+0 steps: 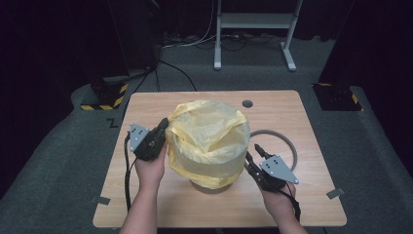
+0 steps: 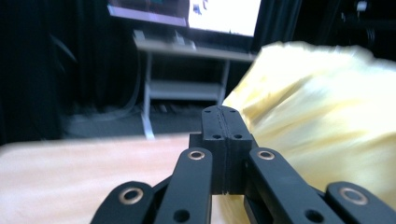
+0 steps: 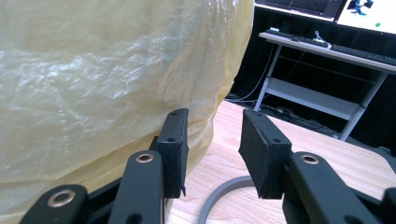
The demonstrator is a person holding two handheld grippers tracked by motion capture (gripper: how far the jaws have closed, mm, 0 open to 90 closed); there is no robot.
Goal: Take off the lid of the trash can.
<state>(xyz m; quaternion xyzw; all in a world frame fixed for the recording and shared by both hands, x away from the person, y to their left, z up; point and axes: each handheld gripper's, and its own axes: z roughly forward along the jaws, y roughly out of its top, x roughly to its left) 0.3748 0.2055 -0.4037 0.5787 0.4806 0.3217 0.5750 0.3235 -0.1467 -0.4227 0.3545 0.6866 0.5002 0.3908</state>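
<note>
While our left gripper (image 2: 223, 133) has its jaws pressed together on nothing, just beside the yellow bag (image 1: 208, 139), our right gripper (image 3: 212, 144) holds its jaws apart at the bag's other flank, one pad (image 3: 173, 140) close against the film. From above, we see the left gripper (image 1: 160, 127) up near the bag's upper left edge and the right gripper (image 1: 253, 153) lower, by the skirt of plastic. The bag is draped over a round bin (image 1: 210, 186) at the middle of the surface (image 1: 146, 207), its film pulled down the sides and bunched near the base. A grey ring (image 1: 287, 141) lies on the surface just to the right, apart from the bin.

We judge the step in hand to be fitting the liner over the bin. Next we would need to pinch a fold of film with the right gripper and draw it down evenly, then clamp the ring over it.
</note>
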